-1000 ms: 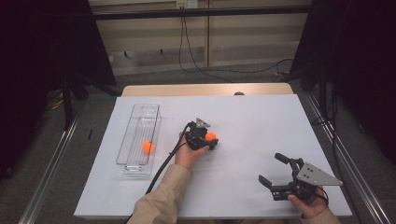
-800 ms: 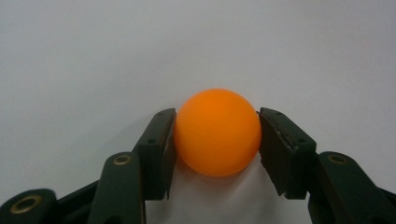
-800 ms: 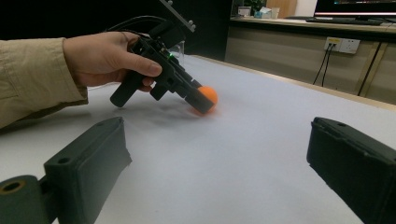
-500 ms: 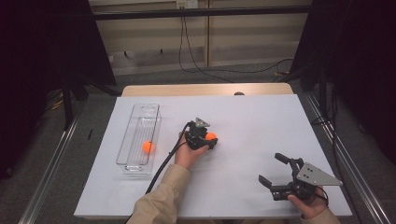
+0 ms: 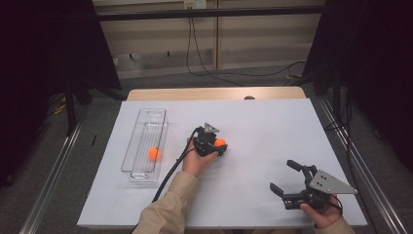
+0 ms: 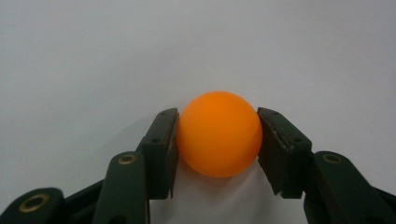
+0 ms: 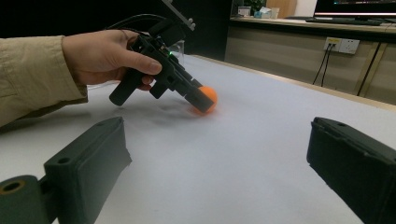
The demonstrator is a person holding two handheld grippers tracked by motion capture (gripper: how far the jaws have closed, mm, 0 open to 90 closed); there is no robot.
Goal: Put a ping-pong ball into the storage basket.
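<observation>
White table: wide bare surface around both grippers, most open toward the far edge and right of centre; the wooden far edge shows beyond the sheet. Clear tray lies lengthwise near the left edge, well apart from the hands. Grippers: two. Left gripper sits near table centre, jaws clamped on a ball, both pads pressing its sides, ball resting on the table. Right gripper sits near the front right corner, jaws spread wide with nothing between them. Balls: two, both orange; the second ball lies inside the tray. The gripped ball is smooth, matte, round, unmarked.
</observation>
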